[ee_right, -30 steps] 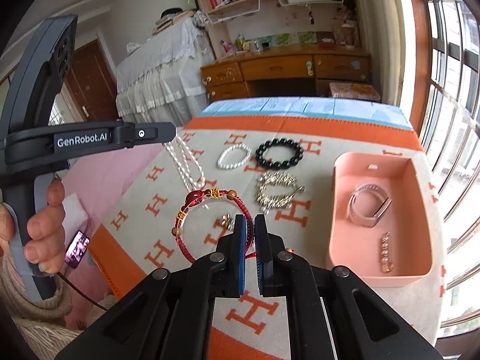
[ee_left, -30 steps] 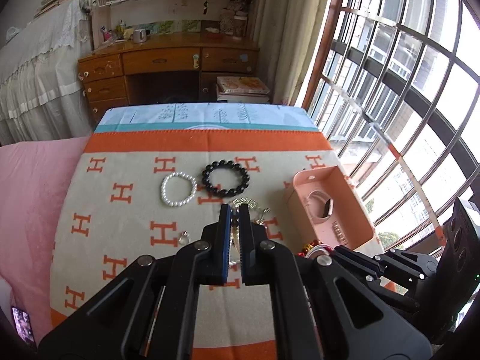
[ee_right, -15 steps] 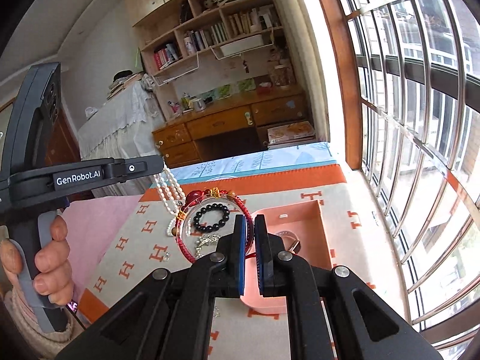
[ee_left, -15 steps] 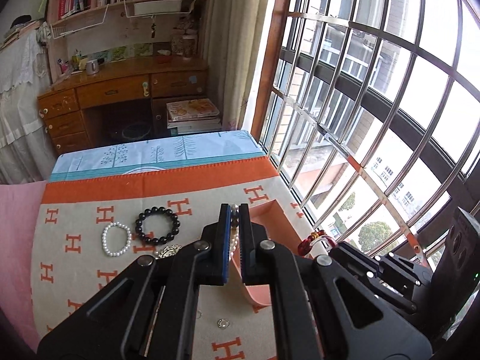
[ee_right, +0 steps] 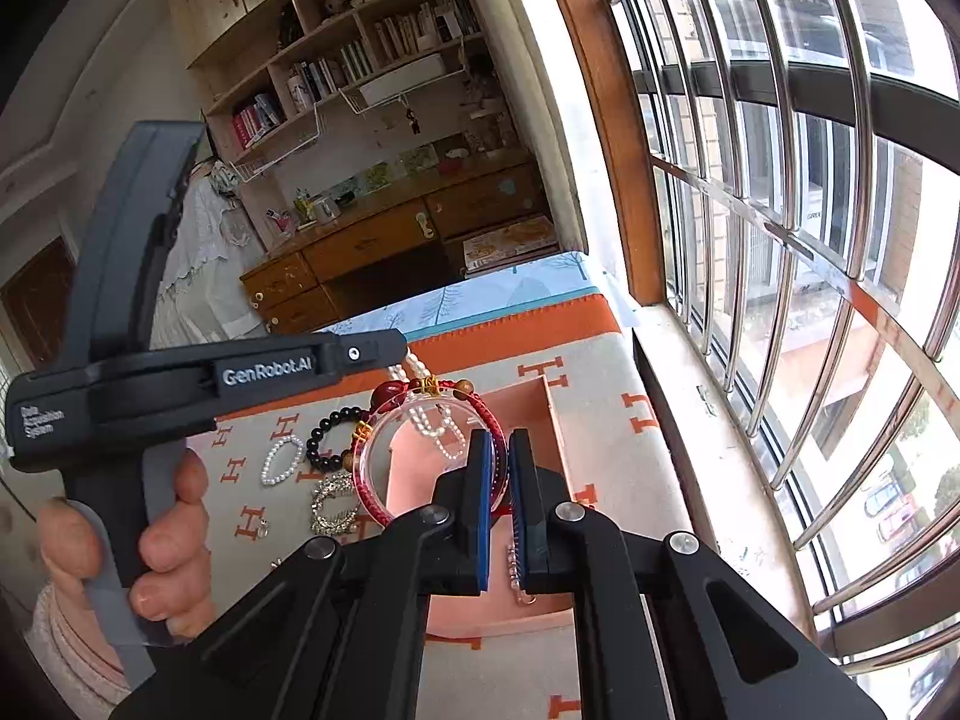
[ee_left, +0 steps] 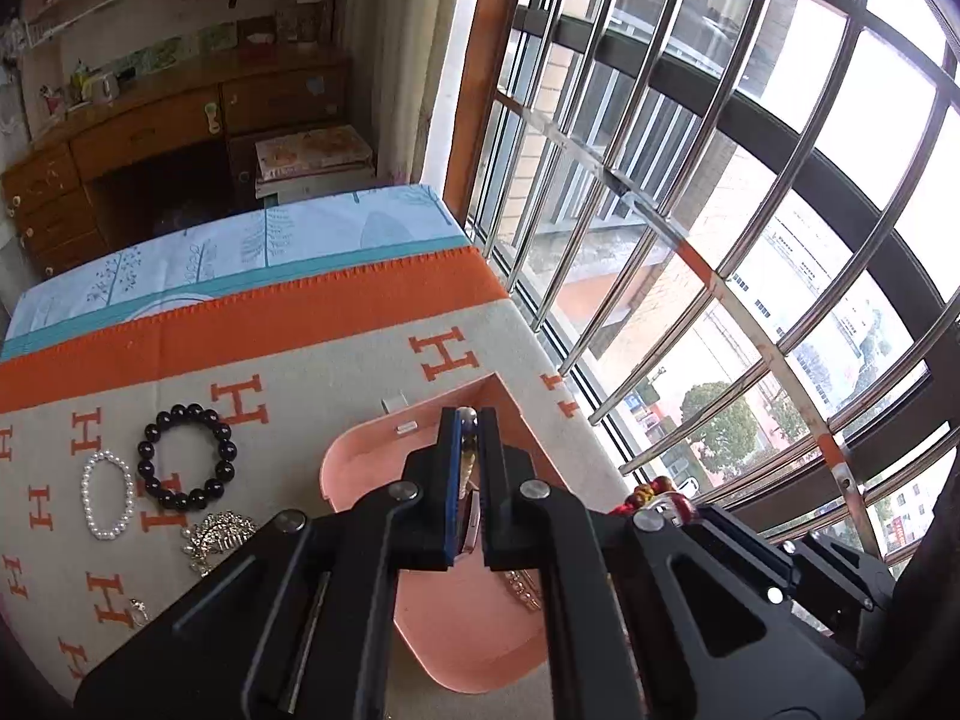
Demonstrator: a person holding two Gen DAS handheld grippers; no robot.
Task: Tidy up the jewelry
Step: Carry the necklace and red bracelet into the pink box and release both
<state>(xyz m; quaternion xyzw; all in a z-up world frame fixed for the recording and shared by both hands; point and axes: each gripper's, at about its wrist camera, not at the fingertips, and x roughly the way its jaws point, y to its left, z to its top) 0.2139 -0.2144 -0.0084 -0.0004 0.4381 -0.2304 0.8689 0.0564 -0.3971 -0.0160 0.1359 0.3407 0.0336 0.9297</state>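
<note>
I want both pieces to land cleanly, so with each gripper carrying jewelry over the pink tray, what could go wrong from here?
1. The pearl necklace hanging from the left gripper dangles through the red cord bracelet held by the right gripper; they could tangle on release.
2. The pink tray sits near the blanket's window-side edge, so a swinging strand might fall outside it.
3. A bump could shift the tray and its contents.

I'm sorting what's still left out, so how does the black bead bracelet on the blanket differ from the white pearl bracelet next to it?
The black round-bead bracelet has large, dark, glossy beads; the white pearl bracelet has much smaller, pale ones. The black loop is wider and rounder, while the pearl loop looks narrower and oval. Both lie flat on the orange-lettered blanket, side by side, outside the pink tray.
</note>
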